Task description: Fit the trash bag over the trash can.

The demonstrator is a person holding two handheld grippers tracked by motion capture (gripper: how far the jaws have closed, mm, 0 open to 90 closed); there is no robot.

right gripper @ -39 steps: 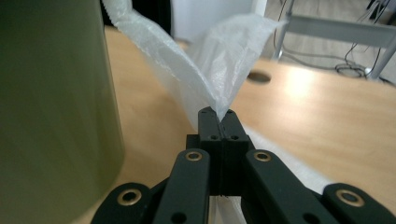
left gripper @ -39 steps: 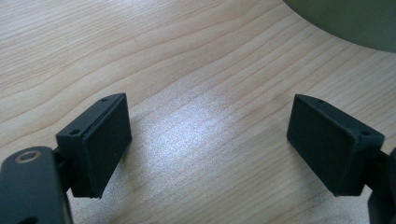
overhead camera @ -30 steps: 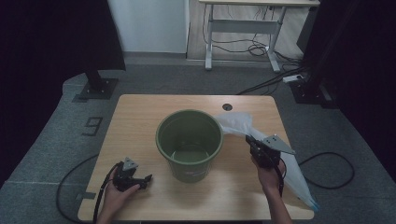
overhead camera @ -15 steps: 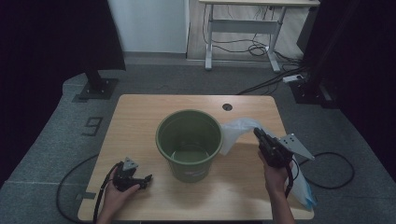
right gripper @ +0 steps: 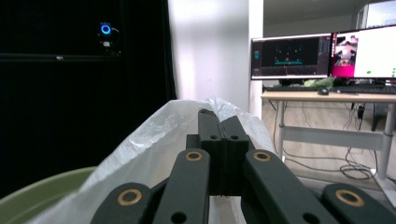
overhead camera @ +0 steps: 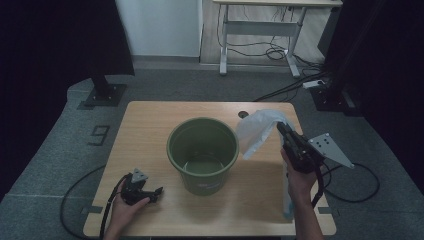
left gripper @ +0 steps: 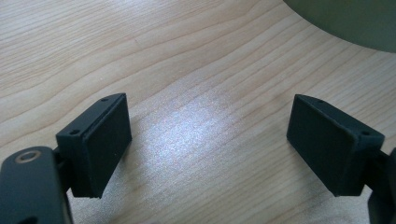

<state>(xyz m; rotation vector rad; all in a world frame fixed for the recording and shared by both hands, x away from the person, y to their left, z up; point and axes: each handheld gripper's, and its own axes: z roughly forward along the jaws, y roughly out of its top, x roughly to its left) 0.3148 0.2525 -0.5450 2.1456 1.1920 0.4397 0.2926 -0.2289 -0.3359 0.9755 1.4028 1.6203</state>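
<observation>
left gripper [left gripper: 210, 144]: 2 black jaws stand wide apart, nothing between them | surface: light wooden table [left gripper: 187, 70] with visible grain and a soft sheen between the jaws | top right corner: curved wall of an olive-green plastic bucket [left gripper: 345, 21] resting on the table

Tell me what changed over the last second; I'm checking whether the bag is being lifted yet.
The right gripper, shut on the white plastic bag, has risen and drawn the bag's top off the table beside the green bucket. The left gripper stayed low on the table, open; the bucket has not moved.
</observation>
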